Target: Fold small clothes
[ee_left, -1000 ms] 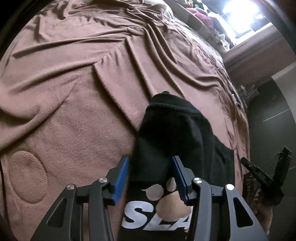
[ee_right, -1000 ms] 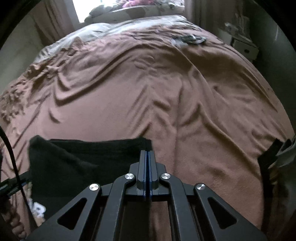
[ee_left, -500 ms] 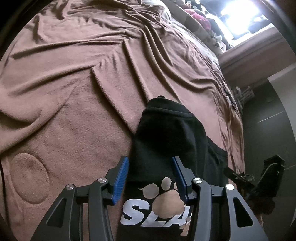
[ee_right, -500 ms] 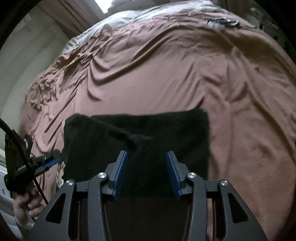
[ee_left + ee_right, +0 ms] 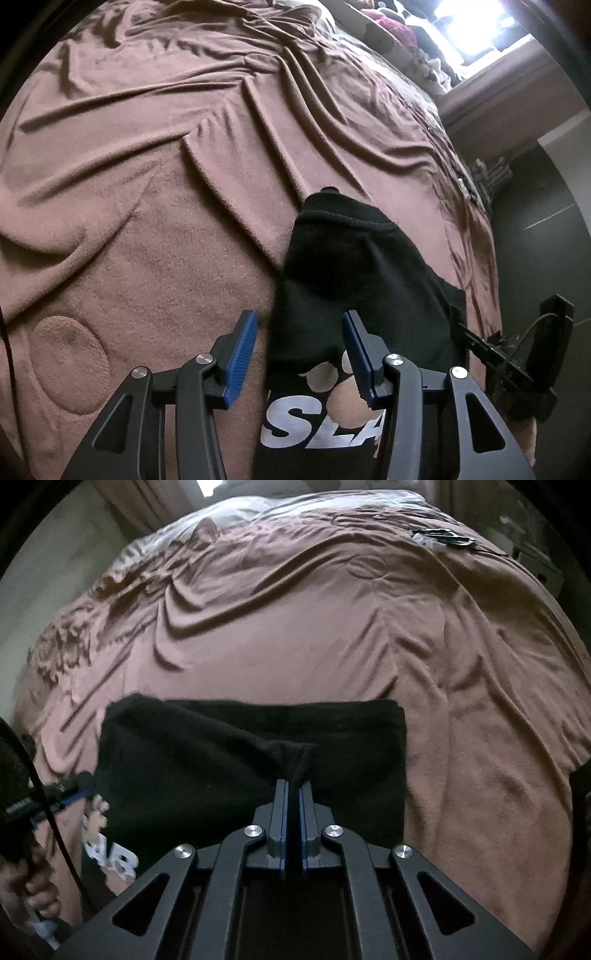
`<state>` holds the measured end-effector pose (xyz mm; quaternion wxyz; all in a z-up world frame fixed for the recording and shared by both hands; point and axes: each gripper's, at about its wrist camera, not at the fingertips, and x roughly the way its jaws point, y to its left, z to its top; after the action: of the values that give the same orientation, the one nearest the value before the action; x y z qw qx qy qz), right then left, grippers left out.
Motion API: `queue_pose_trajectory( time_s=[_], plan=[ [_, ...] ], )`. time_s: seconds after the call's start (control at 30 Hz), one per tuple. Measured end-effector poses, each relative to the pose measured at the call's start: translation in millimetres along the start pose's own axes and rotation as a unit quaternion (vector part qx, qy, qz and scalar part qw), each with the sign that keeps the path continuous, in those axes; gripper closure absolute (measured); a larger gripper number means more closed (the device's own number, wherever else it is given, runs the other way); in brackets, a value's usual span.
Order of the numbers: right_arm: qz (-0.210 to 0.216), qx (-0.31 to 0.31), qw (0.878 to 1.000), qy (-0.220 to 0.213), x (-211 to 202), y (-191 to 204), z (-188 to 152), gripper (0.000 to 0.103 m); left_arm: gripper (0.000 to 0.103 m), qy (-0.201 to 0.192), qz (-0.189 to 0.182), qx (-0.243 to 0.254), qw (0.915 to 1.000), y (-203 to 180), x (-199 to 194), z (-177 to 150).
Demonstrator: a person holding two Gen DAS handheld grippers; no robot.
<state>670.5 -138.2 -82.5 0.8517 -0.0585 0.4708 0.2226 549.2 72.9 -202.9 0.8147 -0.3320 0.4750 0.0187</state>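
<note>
While my right gripper (image 5: pixel 293 794) pinches a pucker of the black T-shirt (image 5: pixel 240 760) mid-frame on the brown bedspread (image 5: pixel 295 627), its long axis runs left to right; my left gripper (image 5: pixel 299 354), jaws spread, straddles its printed end.

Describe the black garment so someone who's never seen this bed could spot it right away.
Start with the wrinkled brown blanket covering the bed. At its near edge lies the black garment, a pinch of it in the shut right gripper. It is the only black cloth there, with white lettering and a paw print.
</note>
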Motion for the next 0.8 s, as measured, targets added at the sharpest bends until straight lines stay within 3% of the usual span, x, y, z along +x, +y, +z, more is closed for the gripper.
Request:
queue_pose_trajectory(
  time_s=[0.1,0.17,0.23,0.3,0.5,0.67,0.8],
  plan=[
    [0.009,0.005,1.000,0.008,0.4,5.9,-2.3,0.096,0.053,0.003,-0.001,0.000,1.0000,0.6,2.1,0.1],
    [0.029,0.017,0.999,0.007,-7.1,-1.2,-0.9,0.085,0.053,0.002,-0.002,0.000,1.0000,2.0,1.7,0.8],
    [0.047,0.023,0.999,-0.007,-19.7,-11.5,-2.8,0.051,0.053,0.005,-0.010,-0.005,0.9999,4.2,2.7,0.7],
    [0.052,0.025,0.998,-0.023,-30.5,-21.8,-6.3,0.039,0.053,0.010,-0.014,-0.010,0.9998,6.0,4.9,0.1],
    [0.107,0.079,0.991,-0.026,-43.8,-71.1,-32.6,0.039,0.053,0.011,-0.015,-0.009,0.9998,6.6,4.3,-0.9],
    [0.193,0.120,0.974,-0.011,-35.4,-104.4,-48.6,0.039,0.053,0.013,-0.013,-0.002,0.9998,5.4,4.1,-1.6],
    [0.230,0.126,0.965,-0.005,-24.1,-114.8,-52.6,0.039,0.054,0.015,-0.006,0.016,0.9998,1.5,6.5,-6.5]
  ],
)
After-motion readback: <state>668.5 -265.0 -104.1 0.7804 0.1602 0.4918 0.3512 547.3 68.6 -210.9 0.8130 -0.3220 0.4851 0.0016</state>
